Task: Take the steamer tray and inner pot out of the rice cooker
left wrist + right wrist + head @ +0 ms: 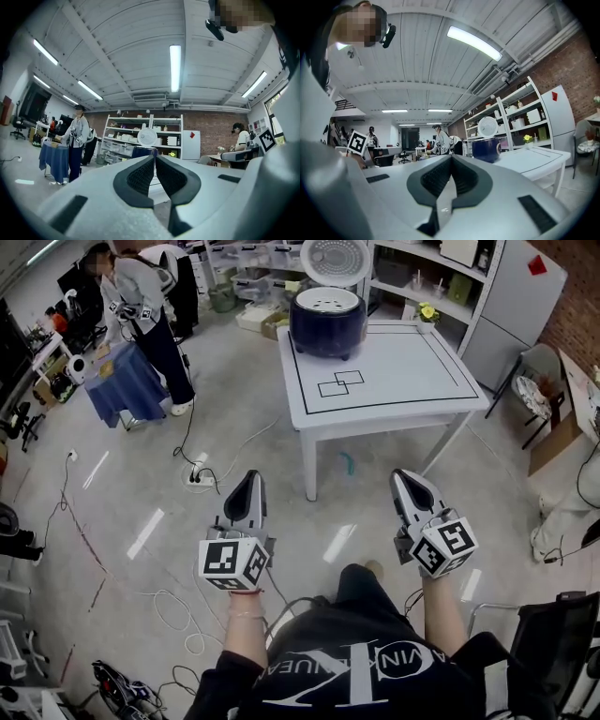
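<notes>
Left gripper (249,478), right gripper (403,476) empty; cooker (326,332) holds tray (326,302).

It's bright and even in here. Long ceiling tubes (175,68) do the work, white and a little blown out in both gripper views. The pale floor (112,427) throws them back as soft streaks of glare (145,532) (another lies further right), and shadows are faint. The white table (394,381) is near washed out. The head view is sharp throughout. Both gripper views bend hard, with beams and shelves curving and the corners gone black. Close to the lens, the shell of the left gripper (154,157) is soft and smeared, and the right gripper (452,156) likewise.
</notes>
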Demonstrator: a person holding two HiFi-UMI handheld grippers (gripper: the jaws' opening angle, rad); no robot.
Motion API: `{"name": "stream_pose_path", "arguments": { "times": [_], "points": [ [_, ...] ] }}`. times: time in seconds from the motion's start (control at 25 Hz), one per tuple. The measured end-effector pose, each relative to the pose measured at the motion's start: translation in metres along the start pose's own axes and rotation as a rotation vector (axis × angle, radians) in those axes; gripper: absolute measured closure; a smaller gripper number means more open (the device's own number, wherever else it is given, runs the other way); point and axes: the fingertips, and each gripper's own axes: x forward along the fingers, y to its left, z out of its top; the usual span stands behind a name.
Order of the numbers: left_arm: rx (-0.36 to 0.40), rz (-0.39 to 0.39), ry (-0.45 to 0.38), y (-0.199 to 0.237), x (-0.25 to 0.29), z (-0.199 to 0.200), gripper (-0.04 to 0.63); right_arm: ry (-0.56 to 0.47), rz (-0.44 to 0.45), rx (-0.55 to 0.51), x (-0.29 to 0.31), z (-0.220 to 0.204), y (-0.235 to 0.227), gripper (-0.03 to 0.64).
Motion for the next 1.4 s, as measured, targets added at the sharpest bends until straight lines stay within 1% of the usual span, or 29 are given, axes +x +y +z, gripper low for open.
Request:
{"name": "stream_pose_path", "arguments": {
  "times": [0.12,0.16,0.2,0.28,0.32,0.4,0.64,0.8,0.92,1.08,1.2,1.4],
  "points": [
    [-0.017,-0.010,-0.009,-0.003,0.007,-0.001,0.575,0.011,-0.044,0.012,-0.002,-0.002,-0.013,0.620],
    [-0.019,-0.015,-0.007,-0.004,0.009,-0.002,0.574,0.016,-0.049,0.023,-0.002,-0.003,-0.016,0.592],
    [-0.021,-0.018,-0.005,-0.004,0.011,-0.003,0.574,0.017,-0.051,0.037,-0.003,-0.004,-0.019,0.543],
    [-0.030,-0.019,-0.004,-0.002,0.016,-0.003,0.572,0.009,-0.056,0.057,-0.002,-0.003,-0.024,0.531],
    [-0.037,-0.019,-0.004,0.000,0.019,-0.004,0.562,0.006,-0.058,0.063,-0.001,-0.003,-0.027,0.518],
    [-0.049,-0.022,0.001,0.004,0.029,-0.006,0.511,0.008,-0.061,0.069,0.005,-0.003,-0.033,0.495],
    [-0.055,-0.019,0.028,0.018,0.066,-0.015,0.508,0.025,-0.057,0.089,0.040,-0.006,-0.058,0.480],
    [-0.062,-0.010,0.028,0.033,0.097,-0.011,0.508,0.020,-0.063,0.110,0.067,-0.003,-0.080,0.480],
    [-0.063,-0.005,0.037,0.043,0.126,-0.011,0.508,0.025,-0.062,0.118,0.088,-0.001,-0.098,0.479],
    [-0.039,-0.008,0.053,0.049,0.167,-0.012,0.508,0.012,-0.054,0.133,0.120,0.003,-0.128,0.477],
    [-0.046,0.005,0.050,0.057,0.199,-0.011,0.508,0.012,-0.036,0.134,0.146,0.004,-0.149,0.476],
    [-0.022,-0.008,0.053,0.056,0.257,-0.008,0.508,0.011,-0.014,0.143,0.187,0.008,-0.184,0.476]
  ]
}}
